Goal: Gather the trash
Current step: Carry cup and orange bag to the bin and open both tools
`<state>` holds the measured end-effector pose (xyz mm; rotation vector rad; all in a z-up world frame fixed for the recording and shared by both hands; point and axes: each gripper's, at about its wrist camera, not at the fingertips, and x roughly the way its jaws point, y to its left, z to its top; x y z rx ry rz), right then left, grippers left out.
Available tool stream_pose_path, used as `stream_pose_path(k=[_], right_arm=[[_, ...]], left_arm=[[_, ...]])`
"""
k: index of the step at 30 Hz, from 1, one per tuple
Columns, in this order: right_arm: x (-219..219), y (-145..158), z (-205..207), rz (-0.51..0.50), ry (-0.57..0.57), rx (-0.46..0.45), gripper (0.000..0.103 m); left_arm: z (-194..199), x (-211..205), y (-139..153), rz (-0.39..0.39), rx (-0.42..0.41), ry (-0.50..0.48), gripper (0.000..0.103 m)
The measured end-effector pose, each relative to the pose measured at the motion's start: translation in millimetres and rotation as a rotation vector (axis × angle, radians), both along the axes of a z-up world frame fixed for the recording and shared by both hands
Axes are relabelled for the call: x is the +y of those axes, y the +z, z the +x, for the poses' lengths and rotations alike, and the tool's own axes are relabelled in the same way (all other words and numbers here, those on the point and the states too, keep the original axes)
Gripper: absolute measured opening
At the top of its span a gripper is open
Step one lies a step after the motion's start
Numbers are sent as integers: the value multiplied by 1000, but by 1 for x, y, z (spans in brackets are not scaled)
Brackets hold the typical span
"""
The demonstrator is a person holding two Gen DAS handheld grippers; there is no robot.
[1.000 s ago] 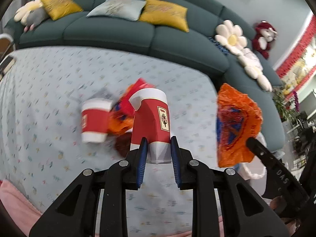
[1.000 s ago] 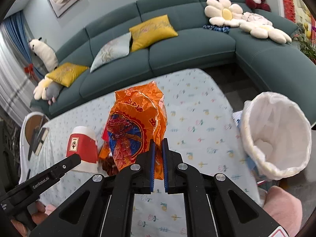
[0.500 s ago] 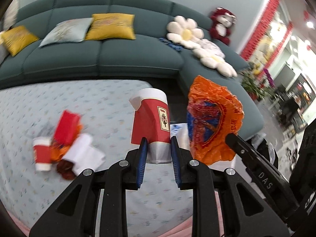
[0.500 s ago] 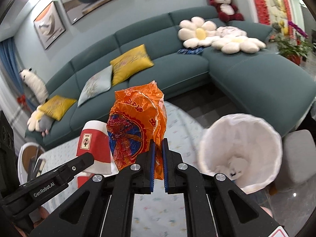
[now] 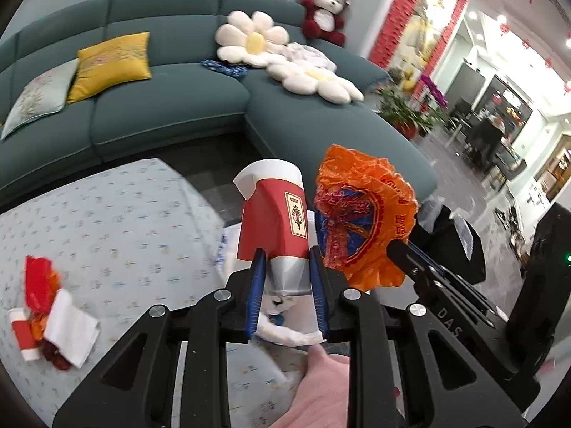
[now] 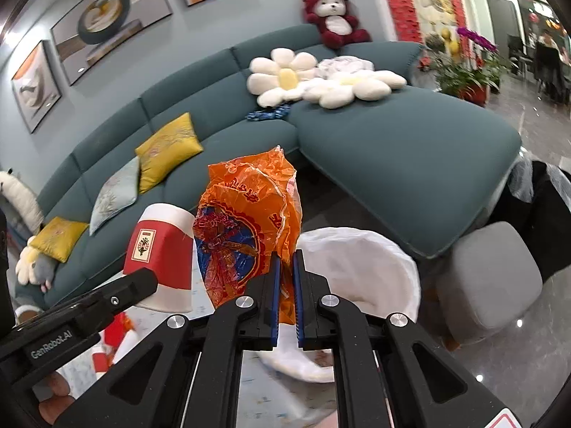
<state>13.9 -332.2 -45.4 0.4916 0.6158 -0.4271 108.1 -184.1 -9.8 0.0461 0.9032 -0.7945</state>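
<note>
My left gripper [image 5: 287,271] is shut on a crushed red and white paper cup [image 5: 273,214], held upright in the air past the table's right end. My right gripper [image 6: 286,271] is shut on a crumpled orange snack bag [image 6: 246,228], held just right of the cup; the bag also shows in the left wrist view [image 5: 360,214] and the cup in the right wrist view [image 6: 160,253]. A bin with a white liner [image 6: 374,267] stands right behind and below the bag. More trash lies on the table at far left: a small red cup [image 5: 23,331], red and orange wrappers [image 5: 39,281] and a white tissue [image 5: 71,331].
The table [image 5: 117,221] has a light blue patterned cloth. A teal corner sofa [image 6: 392,142] with cushions and plush toys runs behind. A grey stool [image 6: 489,278] stands right of the bin. Dark floor lies between table and sofa.
Both grippers have swung right with the cup and the bag, away from the table's middle. The white-lined bin is now directly behind the bag. The trash pile has slid to far left.
</note>
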Motion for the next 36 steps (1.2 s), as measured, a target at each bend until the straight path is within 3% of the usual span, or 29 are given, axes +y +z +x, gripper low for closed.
stream_pose_path(k=[10,11,13,14,19,26,36], right_arm=[[-35,-25,5,21,-35,45,7],[-36,-27,7,26,-36,47,8],[-39,-30,8,39,-34,45,11],[-41,-32,9,47,-30,46,13],[-37,-35,15,44,-24,53,18],[-21,-32,18,28,-6,51,33],[19,-16,28,3,51,48,42]], left_arm=[[9,-44,-18,-14,45,-51,25],[10,-46,-18,-15,43,-52,27],[13,-49,-18,-7,34,-32,50],[13,-48,-18,-11,28,-26,51],[17,-45,-19,7,26,-4,51],[19,-24,-23,39,20,46,52],[24,32,-19,44,16,152,52]])
